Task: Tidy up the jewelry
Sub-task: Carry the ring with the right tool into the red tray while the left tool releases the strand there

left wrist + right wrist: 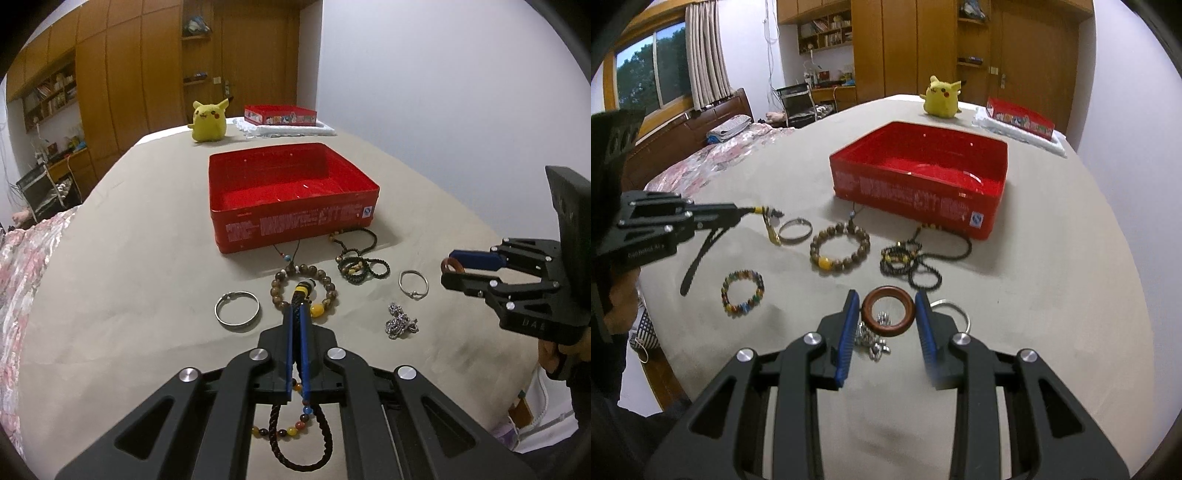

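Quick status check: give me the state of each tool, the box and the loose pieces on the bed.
left tool: shut on black braided cord, lifted
right tool: shut on brown ring, lifted
red box: open, empty
brown bead bracelet: on bed
multicolour bead bracelet: on bed
silver bangle: on bed
black bead strands: tangled, beside box

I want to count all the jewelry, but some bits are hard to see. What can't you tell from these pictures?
- Silver chain: partly behind the right gripper and brown ring, right wrist view.
- Braided cord: its middle is hidden between the left gripper fingers, left wrist view.
- Print on the red box: too small to read, both views.
- Thin silver bangle: partly behind the right finger.
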A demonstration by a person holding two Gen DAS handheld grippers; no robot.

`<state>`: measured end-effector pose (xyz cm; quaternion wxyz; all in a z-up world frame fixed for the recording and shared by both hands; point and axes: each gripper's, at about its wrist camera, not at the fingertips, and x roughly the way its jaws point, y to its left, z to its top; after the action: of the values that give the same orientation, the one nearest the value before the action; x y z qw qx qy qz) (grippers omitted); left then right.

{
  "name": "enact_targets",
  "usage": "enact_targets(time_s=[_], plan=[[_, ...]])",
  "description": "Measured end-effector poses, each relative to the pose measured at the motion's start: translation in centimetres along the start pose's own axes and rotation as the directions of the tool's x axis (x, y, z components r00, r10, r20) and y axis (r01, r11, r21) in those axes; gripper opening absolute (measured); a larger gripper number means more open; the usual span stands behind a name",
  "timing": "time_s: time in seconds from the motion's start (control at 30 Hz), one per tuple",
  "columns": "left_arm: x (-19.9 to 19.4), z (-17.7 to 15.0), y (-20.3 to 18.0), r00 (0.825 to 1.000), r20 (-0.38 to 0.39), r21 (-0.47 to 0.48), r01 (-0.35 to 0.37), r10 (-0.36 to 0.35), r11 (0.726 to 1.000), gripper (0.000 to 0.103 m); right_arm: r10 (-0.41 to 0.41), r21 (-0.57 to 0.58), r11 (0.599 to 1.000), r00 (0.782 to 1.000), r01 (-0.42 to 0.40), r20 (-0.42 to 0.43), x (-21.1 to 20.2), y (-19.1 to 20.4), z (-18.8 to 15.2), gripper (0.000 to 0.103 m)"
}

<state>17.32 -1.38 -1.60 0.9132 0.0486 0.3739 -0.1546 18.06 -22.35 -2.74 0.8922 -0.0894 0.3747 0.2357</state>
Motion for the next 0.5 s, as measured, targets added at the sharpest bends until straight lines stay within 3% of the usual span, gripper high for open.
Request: enact_targets(time_s=[0.5], plan=[[-0.4, 1.3, 0.1, 1.000, 0.016, 0.022, -0.013, 0.013, 1.000, 0.003, 0.002, 0.009, 1.000, 1.000, -0.002, 0.024, -0.8, -0.9, 2.4, 0.030]])
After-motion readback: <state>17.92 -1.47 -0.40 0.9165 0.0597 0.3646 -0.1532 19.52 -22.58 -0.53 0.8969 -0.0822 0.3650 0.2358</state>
